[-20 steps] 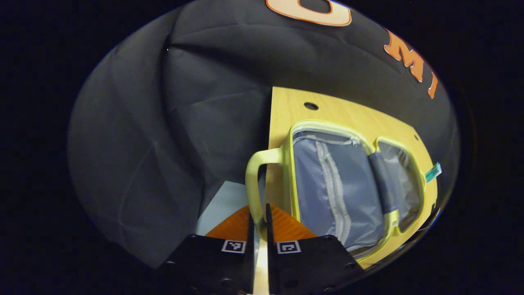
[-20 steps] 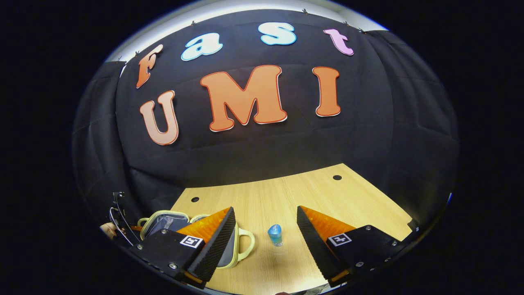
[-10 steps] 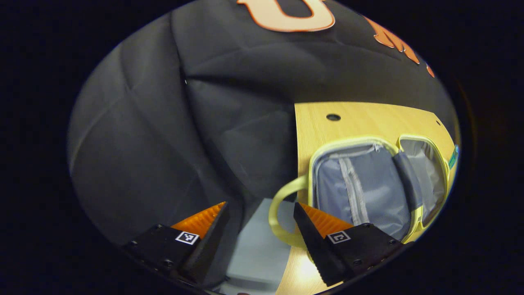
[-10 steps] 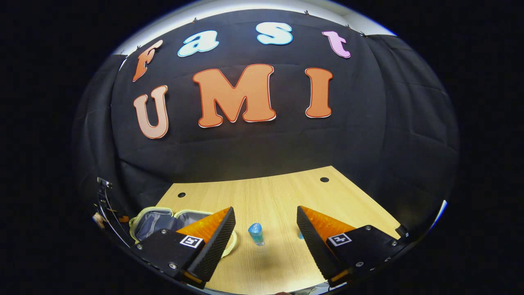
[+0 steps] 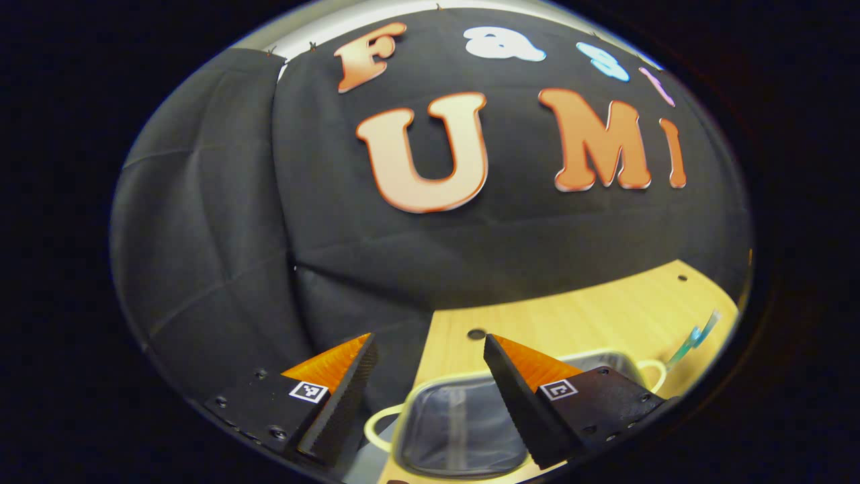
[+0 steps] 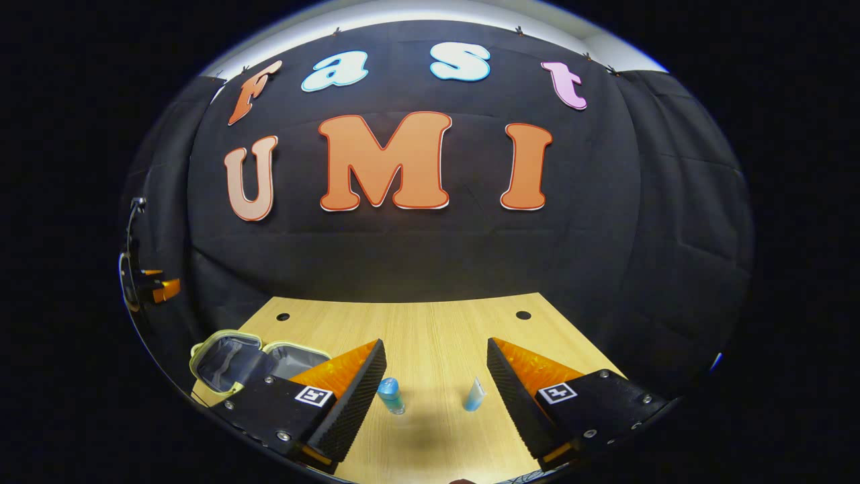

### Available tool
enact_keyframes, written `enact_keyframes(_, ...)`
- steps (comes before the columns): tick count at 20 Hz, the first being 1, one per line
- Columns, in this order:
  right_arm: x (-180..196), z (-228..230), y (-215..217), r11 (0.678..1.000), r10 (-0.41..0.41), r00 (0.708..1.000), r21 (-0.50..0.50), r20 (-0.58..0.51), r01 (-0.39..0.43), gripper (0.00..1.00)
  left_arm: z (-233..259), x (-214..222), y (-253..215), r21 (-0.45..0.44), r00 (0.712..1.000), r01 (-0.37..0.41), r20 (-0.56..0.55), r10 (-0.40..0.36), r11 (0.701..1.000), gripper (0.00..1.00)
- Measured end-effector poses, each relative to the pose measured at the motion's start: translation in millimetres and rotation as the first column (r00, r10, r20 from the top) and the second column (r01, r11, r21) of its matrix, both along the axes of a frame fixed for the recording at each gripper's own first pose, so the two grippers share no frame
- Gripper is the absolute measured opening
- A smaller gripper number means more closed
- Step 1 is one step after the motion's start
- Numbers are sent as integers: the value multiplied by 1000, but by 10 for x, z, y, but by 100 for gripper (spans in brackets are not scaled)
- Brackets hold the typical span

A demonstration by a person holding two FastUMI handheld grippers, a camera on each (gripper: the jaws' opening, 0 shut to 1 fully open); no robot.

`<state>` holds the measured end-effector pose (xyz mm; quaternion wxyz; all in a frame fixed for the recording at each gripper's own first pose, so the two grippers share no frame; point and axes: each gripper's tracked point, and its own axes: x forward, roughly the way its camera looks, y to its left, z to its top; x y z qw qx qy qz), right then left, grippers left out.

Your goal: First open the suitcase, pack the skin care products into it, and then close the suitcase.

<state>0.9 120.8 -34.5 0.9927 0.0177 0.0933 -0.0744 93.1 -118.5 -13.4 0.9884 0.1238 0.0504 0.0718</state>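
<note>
Pale wood forms the table (image 5: 605,316) seen in the left gripper view, with the booth's black cloth behind it. The left claw (image 5: 430,349) is held wide apart and grips nothing. Just beyond and below its fingers the suitcase (image 5: 463,430) is seen lying open, its grey lining exposed inside a pale yellow rim, with a loop handle at each end. At the far right edge a thin blue-green item (image 5: 695,334) is visible on the table; it cannot be identified from here.

In the right gripper view the right claw (image 6: 437,373) is likewise spread wide and empty. Between its fingers, on the bare table, two skin care products are framed: a small blue bottle (image 6: 390,394) standing upright and a pale blue tube (image 6: 474,395) beside it, apart from one another. The suitcase is seen well to the left, both halves laid flat. The left claw is glimpsed at the far left edge, raised clear of the table.

Progress is judged as follows: the opening step is complete; no product is visible inside the suitcase; packing both items and closing the lid are left.
</note>
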Motion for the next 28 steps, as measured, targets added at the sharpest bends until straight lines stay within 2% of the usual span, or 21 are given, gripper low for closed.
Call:
enact_keyframes(2, 43, -34, -101, 1000, 13, 1000, -20, -2, -13, 95, 200, -86, -654, -28, 995, 81, 56, -80, 996, 100)
enact_keyframes(7, 180, -159, -353, 998, 49, 999, -42, -19, -49, 96, 294, -82, -1985, -64, 972, 211, 123, -202, 975, 98)
enact_keyframes(9, 246, -237, -468, 997, 61, 998, -39, -27, -62, 96, 249, -25, -2465, -100, 963, 244, 141, -229, 965, 98)
enact_keyframes(13, 329, -436, -701, 996, 89, 994, -3, -63, -89, 96, -97, 138, -3309, -124, 958, 271, 129, -255, 955, 100)
enact_keyframes(17, 353, -670, -1020, 996, 90, 990, -14, -105, -92, 96, -719, 255, -4095, -153, 944, 328, 81, -319, 932, 98)
enact_keyframes(20, 359, -823, -1213, 994, 102, 986, -16, -131, -105, 96, -1308, 366, -4448, -191, 944, 326, 6, -331, 926, 99)
enact_keyframes(28, 454, -1197, -1428, 986, 159, 967, -19, -198, -166, 96, -2568, 596, -4672, -184, 957, 248, -104, -270, 951, 99)
